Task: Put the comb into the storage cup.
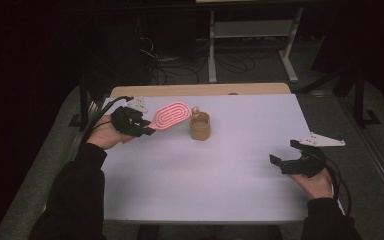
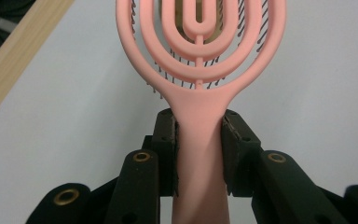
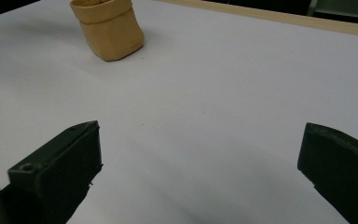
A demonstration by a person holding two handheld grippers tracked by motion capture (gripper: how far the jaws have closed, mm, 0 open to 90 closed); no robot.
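High view: the left gripper (image 1: 142, 126) grips a pink hairbrush (image 1: 172, 114) just left of the tan pouch (image 1: 200, 126). Left gripper view: its jaws pinch the handle; keep that squeeze steady. Right gripper view: the right gripper (image 3: 200, 158) gapes empty, pouch ahead.

A: What colour is the hairbrush (image 2: 200, 60)?
B: Salmon pink, its head a pattern of nested oval loops, with dark bristles behind.
A: And the pouch (image 1: 200, 126) at its 3 o'clock?
B: Tan brown. The desk (image 1: 205, 170) is pale lilac-white, edged in light wood.
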